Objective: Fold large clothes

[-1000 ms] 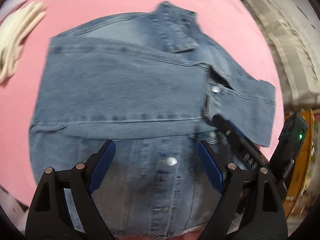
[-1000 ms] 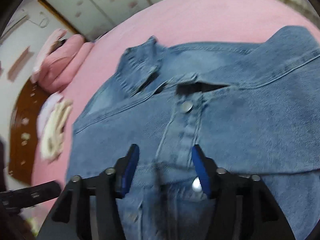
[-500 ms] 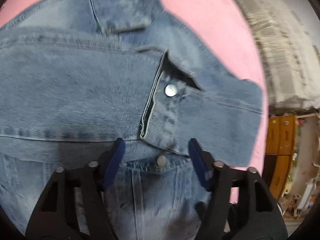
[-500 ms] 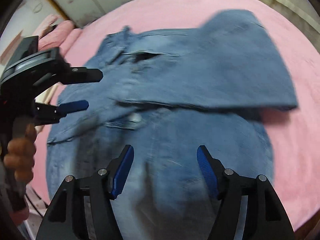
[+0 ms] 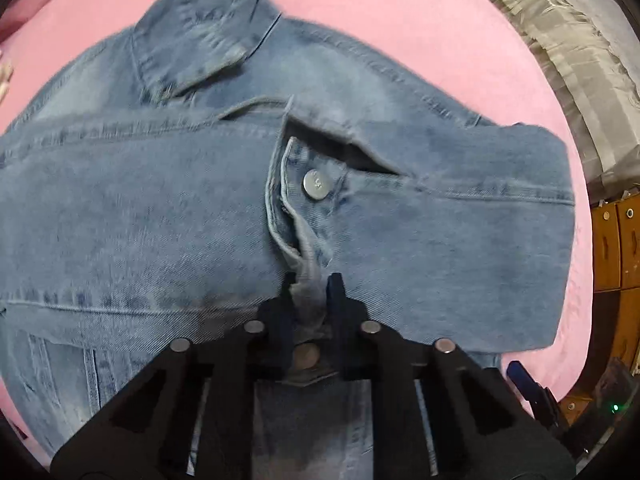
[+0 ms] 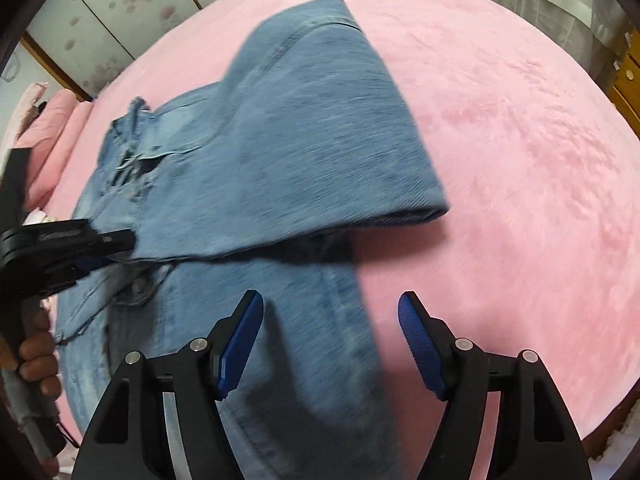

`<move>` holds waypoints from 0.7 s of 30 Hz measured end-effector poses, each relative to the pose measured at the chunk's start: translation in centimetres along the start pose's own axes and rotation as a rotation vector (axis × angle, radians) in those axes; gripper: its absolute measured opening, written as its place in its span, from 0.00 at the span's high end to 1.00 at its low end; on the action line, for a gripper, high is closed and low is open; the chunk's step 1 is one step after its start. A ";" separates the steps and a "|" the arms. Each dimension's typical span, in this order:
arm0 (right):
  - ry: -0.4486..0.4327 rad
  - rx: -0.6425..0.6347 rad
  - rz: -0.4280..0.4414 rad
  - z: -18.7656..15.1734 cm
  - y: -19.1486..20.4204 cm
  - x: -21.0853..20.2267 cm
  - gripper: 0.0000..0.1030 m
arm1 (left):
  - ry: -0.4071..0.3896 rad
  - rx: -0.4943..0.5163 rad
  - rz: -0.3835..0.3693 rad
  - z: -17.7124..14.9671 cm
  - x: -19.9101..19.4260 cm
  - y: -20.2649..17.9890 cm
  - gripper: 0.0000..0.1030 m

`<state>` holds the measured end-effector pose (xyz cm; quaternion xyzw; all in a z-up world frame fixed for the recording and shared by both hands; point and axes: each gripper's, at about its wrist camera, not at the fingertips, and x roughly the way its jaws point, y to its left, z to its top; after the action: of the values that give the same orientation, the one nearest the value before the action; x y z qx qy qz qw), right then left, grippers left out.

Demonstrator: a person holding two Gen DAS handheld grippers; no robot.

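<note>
Pink bed (image 6: 500, 120) bears our jacket (image 5: 140, 216), sleeves folded across; left gripper (image 5: 311, 286) has just pinched the cuff (image 5: 308, 280), right gripper (image 6: 330, 340) wide, empty; body unfolded.

A denim jacket (image 5: 168, 208) lies spread on a pink bed (image 5: 420, 20), collar (image 5: 200, 32) at the top, both sleeves folded across the chest. The left gripper (image 5: 310, 284) has just been closing, and its jaws now pinch the edge of a sleeve cuff (image 5: 308, 248) just below a metal button (image 5: 316, 184) (a second button shows between the fingers). At the lower right edge, the right gripper's blue fingertip (image 5: 520, 376) peeks in.
</note>
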<state>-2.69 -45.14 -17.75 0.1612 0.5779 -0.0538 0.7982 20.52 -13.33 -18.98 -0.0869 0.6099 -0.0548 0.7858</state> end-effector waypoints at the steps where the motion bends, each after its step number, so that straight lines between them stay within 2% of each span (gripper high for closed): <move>1: 0.011 0.003 0.009 0.4 -0.6 0.4 0.31 | -0.020 0.007 -0.002 0.4 -0.6 -0.9 0.90; 3: 0.036 0.001 0.026 1.2 -1.1 1.0 0.30 | -0.091 0.013 -0.032 1.4 -2.4 -2.4 0.91; 6: 0.052 -0.051 0.047 2.6 -1.5 1.5 0.28 | -0.261 0.033 -0.066 3.7 -7.2 -4.8 0.91; 9: 0.061 -0.115 0.047 3.6 -1.4 1.6 0.28 | -0.398 0.003 -0.058 5.8 -11.8 -4.9 0.92; 13: 0.070 -0.162 0.048 5.0 -1.5 1.9 0.28 | -0.550 -0.083 -0.052 7.1 -16.8 -2.6 0.92; 16: 0.069 -0.169 0.064 6.2 -1.8 1.9 0.28 | -0.616 -0.168 -0.021 7.2 -19.2 0.4 0.92; 18: 0.058 -0.180 0.065 6.8 -1.8 2.0 0.28 | -0.636 -0.219 0.035 6.5 -19.7 2.8 0.92; 19: 0.050 -0.189 0.062 7.2 -2.0 2.0 0.28 | -0.635 -0.239 0.074 5.9 -19.6 3.7 0.92; 21: 0.044 -0.203 0.060 7.5 -2.3 1.9 0.28 | -0.584 -0.290 0.174 5.2 -18.1 6.2 0.92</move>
<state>4.07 -49.49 -17.88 0.0975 0.5926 0.0324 0.7989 20.88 -3.44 -1.83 -0.1572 0.3654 0.1271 0.9086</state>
